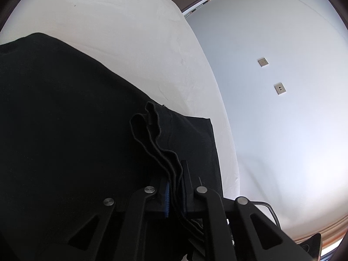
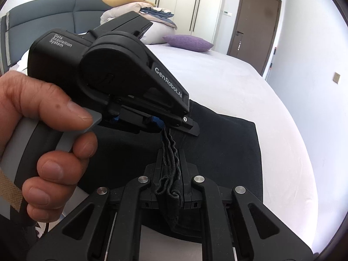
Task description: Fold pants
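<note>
Right gripper (image 2: 171, 167) clamped on bunched pants (image 2: 217, 143) edge; left gripper (image 2: 174, 128) pinches the same edge just ahead, hand (image 2: 39, 130) on trigger. Pants lie partly folded on bed (image 2: 228, 80). Final fold and flattening look left.

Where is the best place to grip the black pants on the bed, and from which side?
Probably the bunched edge, where several layers stack together. Both grippers hold it already: the right gripper and left gripper are shut on that edge of the pants. Come from the near side of the bed, fingers pointing down and forward, since the rest lies flat and offers no ridge.
</note>
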The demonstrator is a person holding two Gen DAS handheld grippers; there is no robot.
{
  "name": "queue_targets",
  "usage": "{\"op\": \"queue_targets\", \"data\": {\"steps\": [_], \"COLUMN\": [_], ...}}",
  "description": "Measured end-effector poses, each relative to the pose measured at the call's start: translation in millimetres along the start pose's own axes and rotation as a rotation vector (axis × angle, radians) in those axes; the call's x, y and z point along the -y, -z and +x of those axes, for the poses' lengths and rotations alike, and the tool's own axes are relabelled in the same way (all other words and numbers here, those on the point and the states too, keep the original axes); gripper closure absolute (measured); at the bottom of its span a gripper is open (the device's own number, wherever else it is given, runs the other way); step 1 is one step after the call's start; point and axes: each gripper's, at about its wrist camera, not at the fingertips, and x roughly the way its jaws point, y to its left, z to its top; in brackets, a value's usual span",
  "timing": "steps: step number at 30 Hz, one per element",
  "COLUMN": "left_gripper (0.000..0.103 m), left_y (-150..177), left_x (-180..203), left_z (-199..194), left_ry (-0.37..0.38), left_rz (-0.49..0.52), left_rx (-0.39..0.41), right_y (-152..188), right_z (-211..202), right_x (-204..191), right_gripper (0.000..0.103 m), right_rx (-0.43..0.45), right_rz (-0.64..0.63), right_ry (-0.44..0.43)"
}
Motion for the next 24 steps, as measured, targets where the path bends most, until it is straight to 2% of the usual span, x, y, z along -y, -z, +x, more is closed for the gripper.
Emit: {"op": "queue_targets", "data": {"steps": [6,13,18,24], "left_gripper": [0.095,0.095,0.095,0.094], "left_y": [-4,-19,-30,-29], "left_x": [-17,-51,-81,-110], "left_z": [-36,-85,-113,-121], "left_ry": [-0.014,-0.127,-0.201,-0.22], "left_rz": [0.016,0.046,0.038,0.014], "left_rx": [0.042,0.06,0.064,0.056], "right_y": [-14,-38,-52,-44], "right_z": [-7,11,34,48], "right_x": [-20,-62,-79,-97], "right_gripper": [0.094,0.094,0.094,0.093], "right_rx": [0.006,-0.022,-0.098,-0.154], "right_rz": [-0.075,-0.093,0.002,0.0], "right_ry": [-0.057,-0.228,-0.376,-0.409]}}
